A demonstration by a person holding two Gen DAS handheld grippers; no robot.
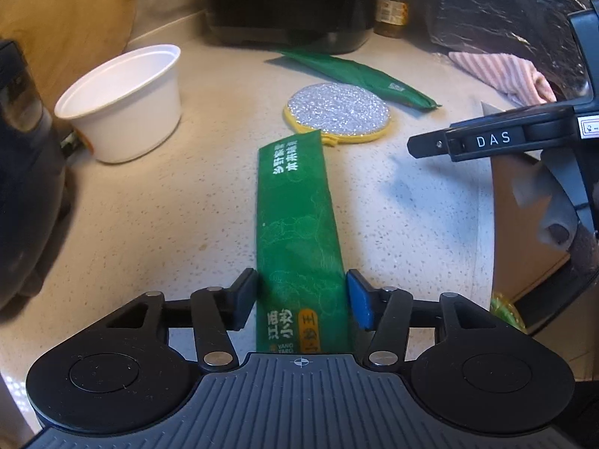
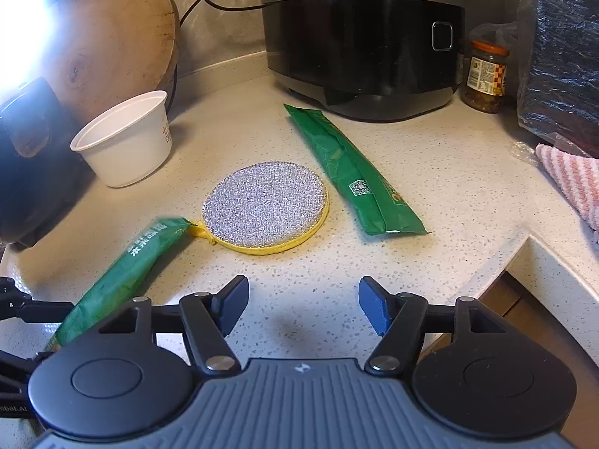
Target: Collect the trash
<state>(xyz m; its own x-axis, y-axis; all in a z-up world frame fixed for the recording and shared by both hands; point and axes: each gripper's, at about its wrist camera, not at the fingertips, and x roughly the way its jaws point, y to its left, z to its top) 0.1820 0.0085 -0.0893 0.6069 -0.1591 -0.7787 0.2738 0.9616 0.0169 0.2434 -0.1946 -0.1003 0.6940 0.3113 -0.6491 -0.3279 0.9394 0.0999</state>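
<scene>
- The speckled desk (image 2: 430, 172) carried everything; a black rice cooker (image 2: 363, 37) stood at the back, with a wooden board (image 2: 112, 41) leaning at the wall to the left.
- A white paper bowl (image 2: 123, 138) sat left of centre, empty as far as we could see, and probably trash too.
- A round silver scouring pad (image 2: 264, 207) lay mid-desk between the two green wrappers.
- The far green wrapper (image 2: 355, 172) lay flat in front of the cooker, untouched.
- We had the near green wrapper (image 1: 299, 224) between the jaws of the left gripper (image 1: 302, 299), which looked clamped on its sides; its far end tipped toward the pad.
- We judged a firm squeeze and a straight lift best, so the limp sleeve would not drag the pad.
- The right gripper (image 2: 303, 307) hovered with its jaws apart, holding nothing.
</scene>
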